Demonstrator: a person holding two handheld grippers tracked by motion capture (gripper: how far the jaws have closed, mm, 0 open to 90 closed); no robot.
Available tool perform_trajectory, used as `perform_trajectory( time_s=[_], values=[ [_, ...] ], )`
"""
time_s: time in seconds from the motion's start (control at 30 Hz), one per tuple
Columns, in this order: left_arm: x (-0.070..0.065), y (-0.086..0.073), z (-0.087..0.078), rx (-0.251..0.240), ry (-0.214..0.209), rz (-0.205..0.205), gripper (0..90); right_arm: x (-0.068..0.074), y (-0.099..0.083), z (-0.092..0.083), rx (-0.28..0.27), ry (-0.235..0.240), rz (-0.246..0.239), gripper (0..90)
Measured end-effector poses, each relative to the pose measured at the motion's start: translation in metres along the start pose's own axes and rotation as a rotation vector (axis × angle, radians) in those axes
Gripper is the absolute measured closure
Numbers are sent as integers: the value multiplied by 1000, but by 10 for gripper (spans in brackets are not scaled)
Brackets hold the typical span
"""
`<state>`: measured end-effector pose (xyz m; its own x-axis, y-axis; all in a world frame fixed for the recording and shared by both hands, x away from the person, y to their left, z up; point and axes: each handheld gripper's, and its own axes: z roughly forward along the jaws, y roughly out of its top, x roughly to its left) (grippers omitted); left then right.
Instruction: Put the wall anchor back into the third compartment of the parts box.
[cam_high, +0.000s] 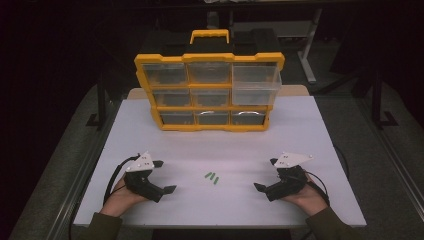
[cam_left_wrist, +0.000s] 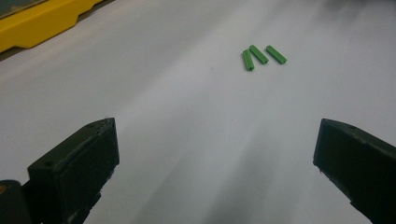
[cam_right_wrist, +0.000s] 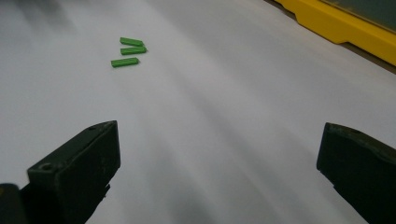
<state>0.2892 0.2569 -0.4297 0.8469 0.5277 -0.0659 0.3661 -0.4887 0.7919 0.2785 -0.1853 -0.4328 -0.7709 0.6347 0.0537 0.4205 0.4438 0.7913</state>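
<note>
Black blocky jaws wide, plastic-looking green rods (cam_left_wrist: 263, 56)

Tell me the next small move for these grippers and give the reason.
Probably bring the right gripper in toward the green pieces and lower its open jaws around the nearest one. The three pieces lie loose on the table between both grippers, untouched. Both grippers stand open and hold nothing. The organizer behind has one drawer pulled out at upper right, a likely place for them.

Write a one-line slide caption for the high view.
Two open hand-held grippers, left and right, flank three green pegs on a white table before a yellow drawer organizer.
</note>
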Motion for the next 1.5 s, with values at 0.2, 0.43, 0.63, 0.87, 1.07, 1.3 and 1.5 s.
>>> perform_trajectory(
  time_s=[0.2, 0.43, 0.63, 0.87, 1.07, 1.3, 1.5],
  values=[
    [0, 2, 3, 17, -2, 7, 5, 0, 0, 0, -2, 7, -6, 0],
    [-2, 11, 9, 34, -13, 18, 5, 0, 0, 0, -5, 11, 1, 0],
    [-4, 19, 20, 49, -27, 33, 5, -2, 0, 0, -10, 17, 2, 0],
    [-5, 23, 23, 47, -35, 25, 5, -2, 0, -1, -19, 16, -4, 0],
    [-8, 31, 27, 46, -50, 34, 5, 0, 1, -1, -20, 19, 3, 0],
    [-8, 39, 33, 40, -56, 36, 5, -1, 1, -1, -21, 20, 4, 0],
    [-9, 46, 39, 38, -66, 41, 5, -1, 1, -1, -23, 21, 5, 0]
  ],
)
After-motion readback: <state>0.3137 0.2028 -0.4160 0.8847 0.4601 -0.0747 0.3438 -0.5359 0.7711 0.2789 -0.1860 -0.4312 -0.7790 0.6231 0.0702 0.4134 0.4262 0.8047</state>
